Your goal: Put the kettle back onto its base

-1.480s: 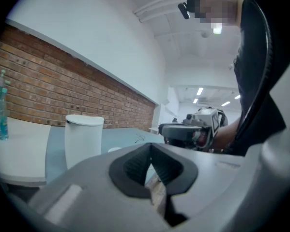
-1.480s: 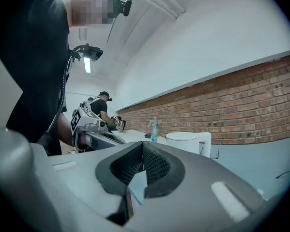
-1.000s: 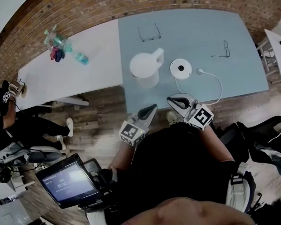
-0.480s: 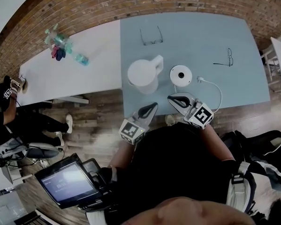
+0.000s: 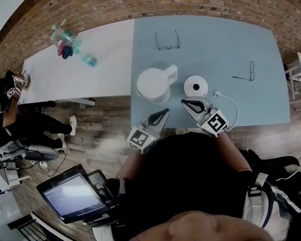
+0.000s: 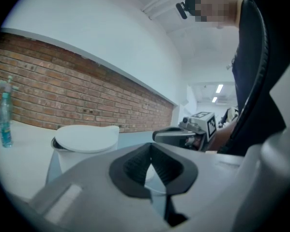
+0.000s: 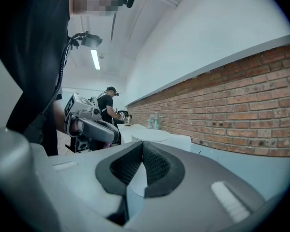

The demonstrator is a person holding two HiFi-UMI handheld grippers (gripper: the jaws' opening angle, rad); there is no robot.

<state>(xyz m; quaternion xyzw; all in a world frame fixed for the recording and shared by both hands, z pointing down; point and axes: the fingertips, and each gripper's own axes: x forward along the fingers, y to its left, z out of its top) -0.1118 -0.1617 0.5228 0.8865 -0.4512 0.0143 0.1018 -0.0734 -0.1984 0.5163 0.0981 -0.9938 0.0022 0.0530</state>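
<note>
The white kettle [image 5: 154, 83] stands on the blue table [image 5: 215, 44], near its front edge. Its round white base [image 5: 195, 86] lies just to the right, apart from the kettle. My left gripper [image 5: 165, 113] hovers over the table's front edge, just short of the kettle, jaws shut and empty. My right gripper [image 5: 185, 102] is shut and empty too, close in front of the base. In the left gripper view the kettle [image 6: 82, 146] sits ahead to the left of my closed jaws [image 6: 151, 145]. The right gripper view shows the kettle [image 7: 157, 136] straight beyond the closed jaws [image 7: 142, 143].
The base's white cord and plug [image 5: 216, 92] curl to the right. Two pairs of glasses [image 5: 168, 40] [image 5: 249, 72] lie farther back on the blue table. A white table [image 5: 80, 69] at the left holds bottles [image 5: 65, 38]. A person [image 5: 9, 109] sits at far left.
Both grippers have edged forward toward the table, and now reach over its front edge. The kettle and base have not moved on the table. Jaws stay shut.
</note>
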